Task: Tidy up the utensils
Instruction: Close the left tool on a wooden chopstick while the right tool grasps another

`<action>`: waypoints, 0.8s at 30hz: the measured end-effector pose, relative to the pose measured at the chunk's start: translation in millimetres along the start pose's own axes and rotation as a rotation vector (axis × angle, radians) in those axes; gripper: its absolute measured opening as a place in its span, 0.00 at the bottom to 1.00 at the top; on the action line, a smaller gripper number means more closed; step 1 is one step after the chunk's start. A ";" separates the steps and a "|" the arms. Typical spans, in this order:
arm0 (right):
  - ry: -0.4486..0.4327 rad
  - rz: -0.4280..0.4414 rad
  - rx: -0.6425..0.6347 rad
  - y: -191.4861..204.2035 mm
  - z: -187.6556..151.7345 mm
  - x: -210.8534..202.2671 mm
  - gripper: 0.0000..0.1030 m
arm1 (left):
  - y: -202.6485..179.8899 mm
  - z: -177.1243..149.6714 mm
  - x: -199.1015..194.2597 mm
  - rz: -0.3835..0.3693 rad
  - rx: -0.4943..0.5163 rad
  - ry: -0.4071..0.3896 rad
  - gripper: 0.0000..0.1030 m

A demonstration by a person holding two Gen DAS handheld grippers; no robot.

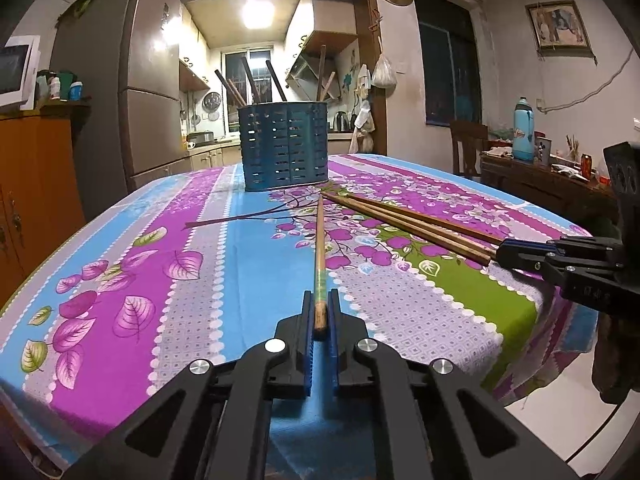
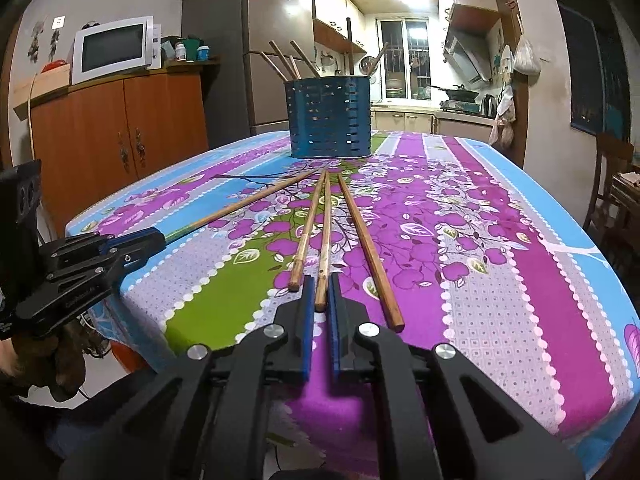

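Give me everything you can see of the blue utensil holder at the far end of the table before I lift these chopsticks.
The utensil holder is a blue, metal-looking tub with rows of small slots punched through its wall. It stands upright on the flowered tablecloth, toward the far edge. Several brown sticks, seemingly chopsticks, lean out of its open top at different angles. The loose chopsticks on the table point toward it but stop short. Neither gripper touches it.

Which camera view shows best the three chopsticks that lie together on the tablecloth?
The right wrist view: all three chopsticks lie fanned apart ahead, the right gripper shut on the middle one. In the left wrist view they overlap at an angle, their near ends at that gripper.
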State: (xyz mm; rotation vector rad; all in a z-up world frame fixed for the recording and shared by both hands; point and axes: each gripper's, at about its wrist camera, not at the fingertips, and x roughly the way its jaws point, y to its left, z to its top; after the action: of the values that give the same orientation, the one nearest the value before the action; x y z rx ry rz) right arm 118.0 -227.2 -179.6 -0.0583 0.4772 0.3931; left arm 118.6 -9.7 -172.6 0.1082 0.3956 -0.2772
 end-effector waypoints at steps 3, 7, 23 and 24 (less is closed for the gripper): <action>0.004 0.010 -0.016 5.7 1.7 -3.4 0.05 | 3.1 3.5 -6.8 0.006 -0.002 -0.016 0.07; -0.005 0.023 -0.024 9.9 8.1 -10.4 0.05 | 9.2 14.3 -15.6 0.016 -0.008 -0.046 0.07; -0.101 -0.011 -0.130 16.1 67.3 -45.3 0.05 | 25.3 64.0 -43.3 0.035 0.035 -0.138 0.07; -0.110 -0.014 -0.142 16.4 73.1 -47.7 0.05 | 25.9 65.0 -45.2 0.034 0.037 -0.141 0.07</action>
State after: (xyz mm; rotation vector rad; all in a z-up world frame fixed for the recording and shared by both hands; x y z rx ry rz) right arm 104.7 -218.4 -92.3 -0.1760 0.3402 0.4141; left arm 109.7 15.9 -93.9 0.1305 0.2483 -0.2567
